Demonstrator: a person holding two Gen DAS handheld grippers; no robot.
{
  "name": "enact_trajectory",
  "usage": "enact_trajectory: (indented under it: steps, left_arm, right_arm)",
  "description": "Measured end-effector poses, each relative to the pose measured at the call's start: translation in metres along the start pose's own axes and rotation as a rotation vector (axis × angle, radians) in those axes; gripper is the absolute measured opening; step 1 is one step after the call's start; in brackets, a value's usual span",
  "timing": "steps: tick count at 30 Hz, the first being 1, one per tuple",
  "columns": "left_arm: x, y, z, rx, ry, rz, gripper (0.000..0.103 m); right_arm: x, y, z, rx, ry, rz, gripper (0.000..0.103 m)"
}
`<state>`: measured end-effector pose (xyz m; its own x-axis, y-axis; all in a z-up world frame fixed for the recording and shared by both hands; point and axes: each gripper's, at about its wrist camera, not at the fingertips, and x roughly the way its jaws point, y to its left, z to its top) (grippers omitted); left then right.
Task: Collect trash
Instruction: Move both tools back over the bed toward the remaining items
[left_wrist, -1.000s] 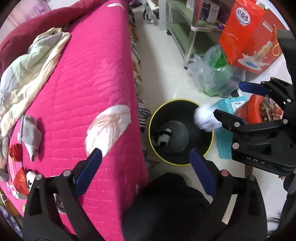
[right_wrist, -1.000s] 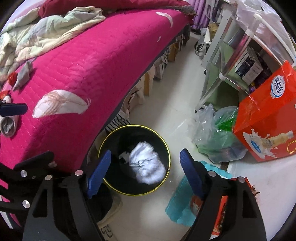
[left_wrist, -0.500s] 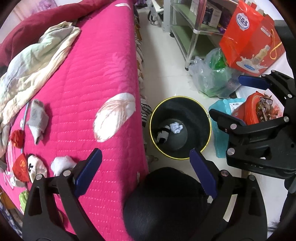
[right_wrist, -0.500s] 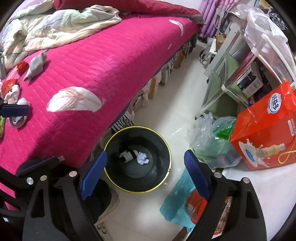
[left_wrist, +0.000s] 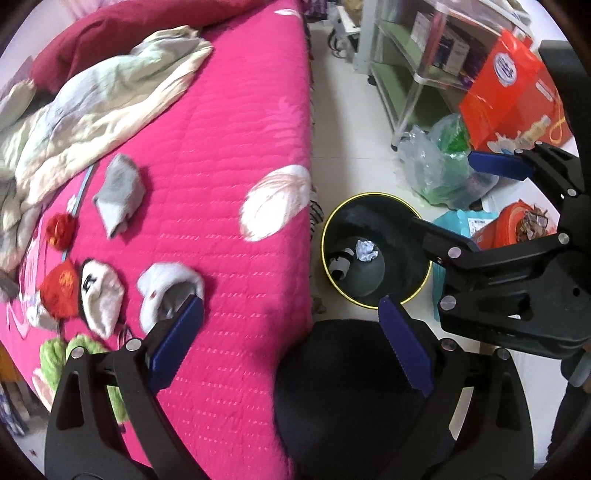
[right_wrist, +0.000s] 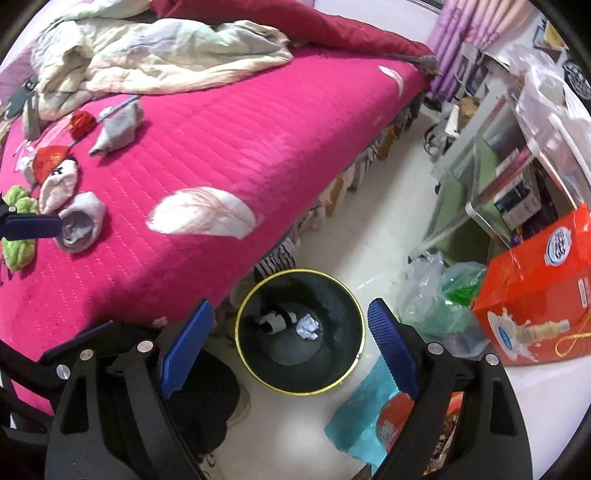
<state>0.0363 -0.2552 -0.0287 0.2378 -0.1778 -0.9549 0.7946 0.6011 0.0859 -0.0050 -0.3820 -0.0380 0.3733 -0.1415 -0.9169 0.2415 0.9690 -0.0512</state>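
A black bin with a yellow rim (left_wrist: 373, 195) (right_wrist: 300, 272) stands on the floor beside the pink bed (left_wrist: 221, 155) (right_wrist: 221, 129). At its bottom lie a crumpled white paper ball (left_wrist: 366, 251) (right_wrist: 308, 327) and a black-and-white scrap (left_wrist: 339, 261) (right_wrist: 275, 320). My left gripper (left_wrist: 291, 345) hangs open over the bed's edge, nothing between its fingers. My right gripper (right_wrist: 291, 345) (left_wrist: 458, 199) is open above the bin, empty. On the bed lie a red crumpled wad (left_wrist: 61, 229) (right_wrist: 82, 122), grey socks (left_wrist: 120, 192) (right_wrist: 118, 129) and a white sock (left_wrist: 168, 291) (right_wrist: 79, 221).
A crumpled pale blanket (left_wrist: 92, 107) covers the far end of the bed. On the floor right of the bin sit a clear bag with green contents (left_wrist: 443, 166), an orange carton (right_wrist: 543, 288), a teal bag (right_wrist: 365, 413) and a metal shelf (right_wrist: 491, 155). A dark shoe (right_wrist: 207, 406) lies near the bin.
The white paper ball left my right gripper and dropped to the bottom of the bin. Both grippers rose and drew back, so more of the bed and its clutter shows.
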Motion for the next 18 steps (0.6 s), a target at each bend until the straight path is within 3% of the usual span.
enact_trajectory:
  steps: [18]
  left_arm:
    - [-0.026,0.067,-0.039,-0.252,-0.016,0.083,0.093]
  right_arm:
    - [-0.006,0.068,0.032,-0.167,-0.056,0.069,0.082]
